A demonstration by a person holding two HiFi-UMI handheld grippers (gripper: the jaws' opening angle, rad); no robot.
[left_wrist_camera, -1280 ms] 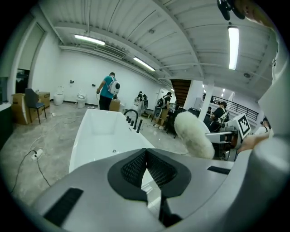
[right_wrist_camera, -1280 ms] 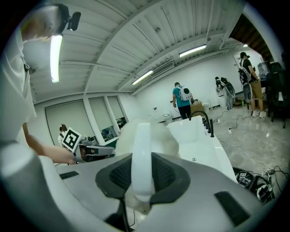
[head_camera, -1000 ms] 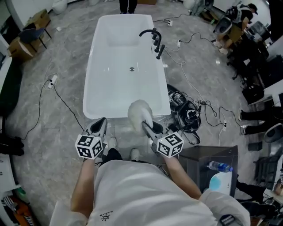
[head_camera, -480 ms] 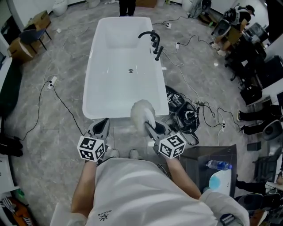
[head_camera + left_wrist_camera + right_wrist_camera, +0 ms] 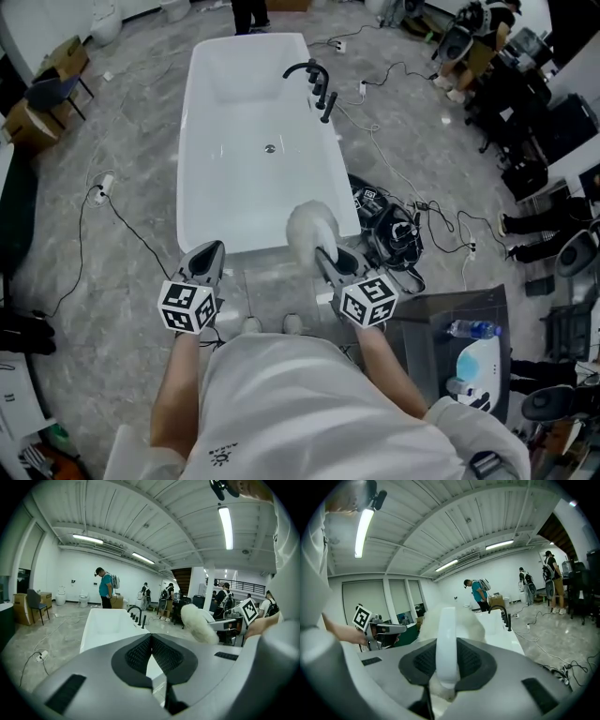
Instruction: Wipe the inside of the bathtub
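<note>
Head view: the bathtub (image 5: 217,187) fills the upper centre of the frame, long axis running up and away from you; white, rectangular, freestanding on the grey marbled floor (image 5: 112,122); the inside is glossy and bare, with a small round drain (image 5: 270,148) near the middle and a black faucet (image 5: 313,79) on the rim at its upper right; its near end lies just above your two grippers in the frame.

Your left gripper (image 5: 212,251) sits at lower left of centre, below the tub's near left corner; in the left gripper view its jaws (image 5: 151,641) are pressed together with nothing between them; the tub (image 5: 105,625) shows beyond them, left of centre.

Your right gripper (image 5: 325,257) sits at lower right of centre; its jaws are clamped on the white handle of a duster (image 5: 310,228); in the right gripper view the handle (image 5: 445,639) stands upright between the pads, the pale fluffy head rising behind it.

Duster head: white, woolly, rounded; in the head view it overlaps the tub's near right corner; contact with the rim cannot be told; in the left gripper view it shows right of centre (image 5: 198,623), apart from the left jaws.

A tangle of black cables (image 5: 394,236) lies on the floor just right of the tub.
</note>
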